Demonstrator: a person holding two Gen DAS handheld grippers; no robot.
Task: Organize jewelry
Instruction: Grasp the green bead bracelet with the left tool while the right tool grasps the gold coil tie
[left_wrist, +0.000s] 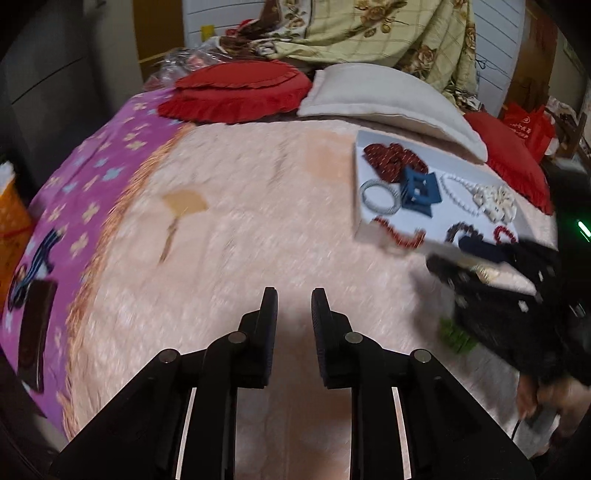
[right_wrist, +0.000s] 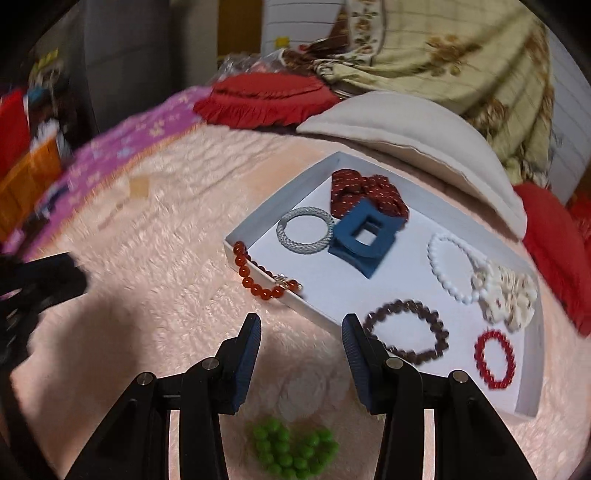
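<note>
Jewelry tray (right_wrist: 413, 266): white, shallow, resting on pink blanket (right_wrist: 177, 229), ahead and right of right gripper (right_wrist: 301, 332). Inside: blue square clip (right_wrist: 364, 242), grey bangle (right_wrist: 304, 229), white bead bracelet (right_wrist: 452, 267), dark bead bracelet (right_wrist: 406, 332), red bracelet (right_wrist: 495, 360), red scrunchie (right_wrist: 365, 194). Orange bead bracelet (right_wrist: 260, 278): draped over near-left rim. Green bead bracelet (right_wrist: 293, 448): on blanket, below and between right fingers. Right gripper: wide, empty. Left gripper (left_wrist: 294, 302): narrow gap, empty, tray (left_wrist: 364, 173) far right ahead.

No legible text or labels.
</note>
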